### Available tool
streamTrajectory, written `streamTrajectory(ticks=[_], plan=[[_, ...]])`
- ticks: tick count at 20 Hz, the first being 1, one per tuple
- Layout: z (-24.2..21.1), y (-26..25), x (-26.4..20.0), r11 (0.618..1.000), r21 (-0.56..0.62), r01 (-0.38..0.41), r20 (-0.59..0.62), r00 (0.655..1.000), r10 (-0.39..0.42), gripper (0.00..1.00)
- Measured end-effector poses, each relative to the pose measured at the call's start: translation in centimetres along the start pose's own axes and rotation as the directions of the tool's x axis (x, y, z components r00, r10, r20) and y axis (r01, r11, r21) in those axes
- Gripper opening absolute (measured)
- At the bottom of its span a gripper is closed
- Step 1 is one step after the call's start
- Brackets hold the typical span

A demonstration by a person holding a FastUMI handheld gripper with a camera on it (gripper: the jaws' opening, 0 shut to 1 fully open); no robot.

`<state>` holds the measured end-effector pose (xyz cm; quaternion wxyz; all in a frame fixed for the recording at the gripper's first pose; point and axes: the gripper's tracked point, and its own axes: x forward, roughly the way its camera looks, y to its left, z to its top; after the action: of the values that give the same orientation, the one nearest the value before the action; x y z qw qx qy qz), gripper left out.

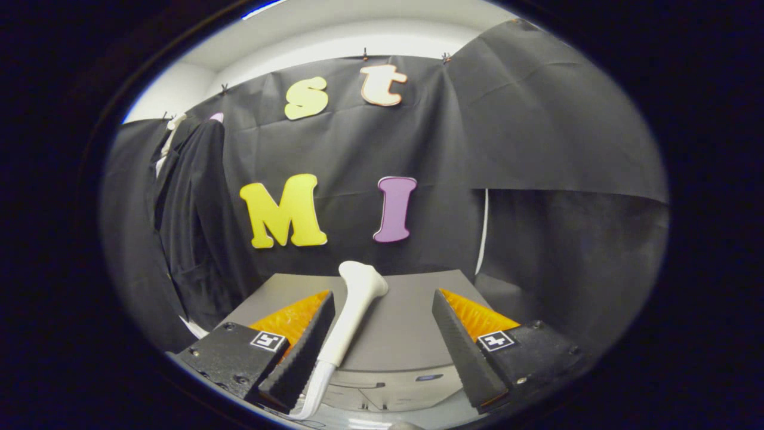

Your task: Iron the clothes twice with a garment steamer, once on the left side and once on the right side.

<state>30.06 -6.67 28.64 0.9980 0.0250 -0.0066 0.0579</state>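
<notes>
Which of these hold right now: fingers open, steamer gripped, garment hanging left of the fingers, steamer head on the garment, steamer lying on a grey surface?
1. The gripper is open. True: its fingers stand wide apart.
2. Both fingers press on the steamer. False: it lies beside the left finger, and the right finger is well clear of it.
3. A dark garment hangs on the wall to the left, beyond the fingers. True.
4. The steamer head is against the garment. False: the head is apart from it, over the table.
5. The steamer rests on a grey table. True.
</notes>
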Motion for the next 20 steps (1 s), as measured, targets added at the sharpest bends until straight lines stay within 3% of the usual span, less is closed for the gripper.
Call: streamTrajectory(ticks=[10,14,20], plan=[[-5.4,2.1,12.0,0.996,0.009,-0.093,-0.251,0.964,0.092,0.9],[-6.9,2.8,14.3,0.993,0.015,-0.115,-0.308,0.945,0.113,0.74],[-7.6,3.2,15.0,0.992,0.036,-0.123,-0.345,0.93,0.128,0.65]])
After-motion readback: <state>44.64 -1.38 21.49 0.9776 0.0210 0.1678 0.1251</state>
